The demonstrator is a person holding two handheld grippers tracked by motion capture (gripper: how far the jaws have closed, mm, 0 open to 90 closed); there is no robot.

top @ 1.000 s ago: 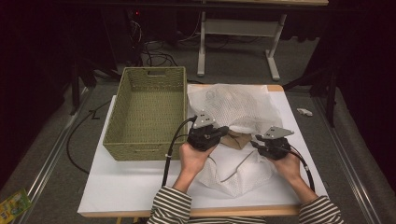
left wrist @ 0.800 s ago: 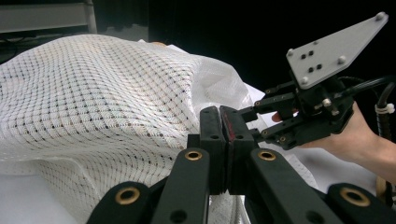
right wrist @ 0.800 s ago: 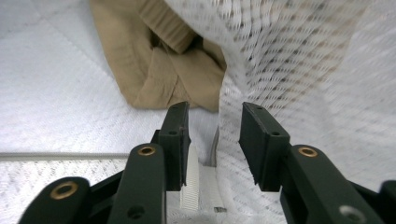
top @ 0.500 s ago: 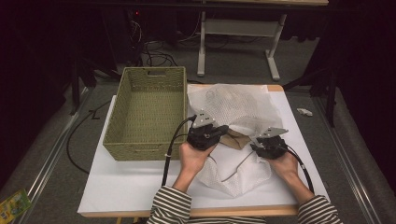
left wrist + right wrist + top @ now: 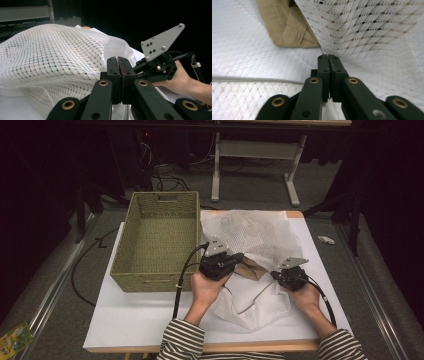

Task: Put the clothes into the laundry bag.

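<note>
A white mesh bag (image 5: 255, 237) lies crumpled on the table, and a tan garment (image 5: 252, 269) pokes out of its open edge. My left gripper (image 5: 236, 260) is shut on the bag's edge, where the mesh (image 5: 50, 55) rises in a tent from its tips (image 5: 117, 58). My right gripper (image 5: 276, 274) sits at the bag's near right side. Its jaws have just been closing and now meet (image 5: 328, 57) on the mesh edge (image 5: 367, 27), just below the tan garment (image 5: 287, 27). A grey cord (image 5: 249, 79) runs across the bag's lower layer.
An empty green wicker basket (image 5: 160, 240) stands to the left of the bag on the white table cover (image 5: 135, 315). Cables trail from both grippers toward the person. A small white scrap (image 5: 325, 239) and a green packet (image 5: 15, 337) lie on the floor.
My right hand has shifted very slightly at the bag's edge. The left gripper, the bag and the basket look the same.
</note>
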